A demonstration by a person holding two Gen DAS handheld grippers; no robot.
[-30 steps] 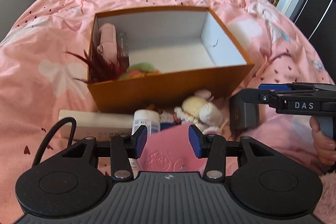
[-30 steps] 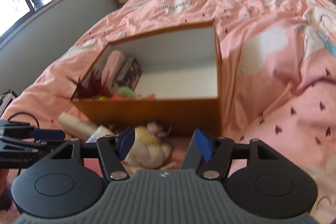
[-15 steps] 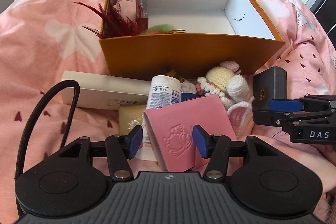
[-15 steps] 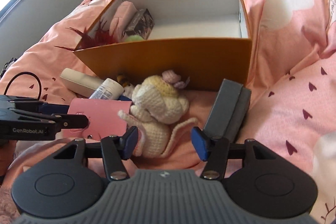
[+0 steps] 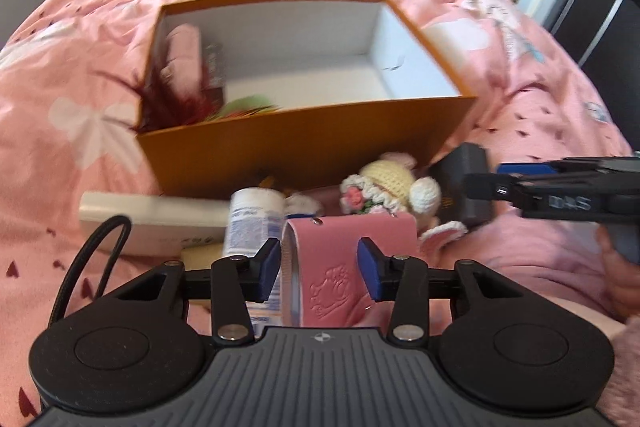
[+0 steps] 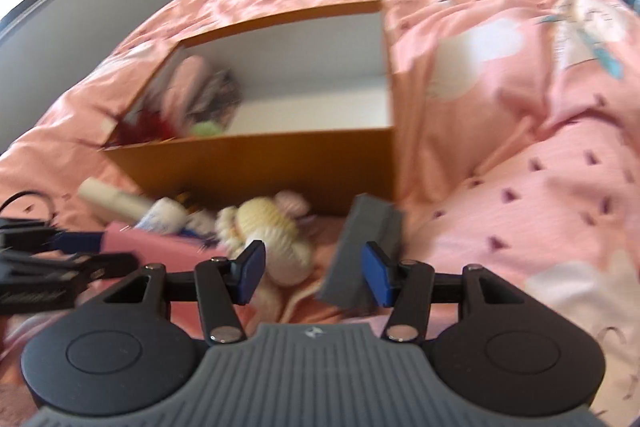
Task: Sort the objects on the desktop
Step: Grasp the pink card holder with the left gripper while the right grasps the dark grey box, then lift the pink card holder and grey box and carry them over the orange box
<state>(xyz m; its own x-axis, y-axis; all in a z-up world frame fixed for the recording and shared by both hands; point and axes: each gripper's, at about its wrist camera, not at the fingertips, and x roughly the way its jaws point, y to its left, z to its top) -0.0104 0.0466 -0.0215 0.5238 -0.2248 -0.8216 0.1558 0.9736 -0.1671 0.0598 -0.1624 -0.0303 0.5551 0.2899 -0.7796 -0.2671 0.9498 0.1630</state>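
Biggest worry right now: the soft pink leather card holder with the embossed cartoon (image 5: 340,267) is floppy and curved, so if my left tool (image 5: 318,269) bites only on the folded edge it could squash flat and slip out, or drag the white tube with blue print (image 5: 252,223) lying right against it. Over on the other side, the dark grey rectangular case (image 6: 366,255) is propped up on the squishy pink patterned duvet (image 6: 540,187), leaning, so a nudge from one pad could tip it over instead of getting it between the pads. The cream crocheted doll (image 6: 268,227) sits just beside it and its loose bits could get snagged too.

Left tool: about half open, jaws have just been closing, with the card holder between them. I can see a sliver of gap at the left pad, so I don't think it's pinched yet.

Right tool (image 6: 314,273): also roughly half open, has been easing narrower, nothing gripped. The grey case sits in front of the right pad, more beside the gap than in it.

All this clutter lies along the near wall of the orange cardboard box with the white inside (image 5: 304,151), in the middle of the bed.
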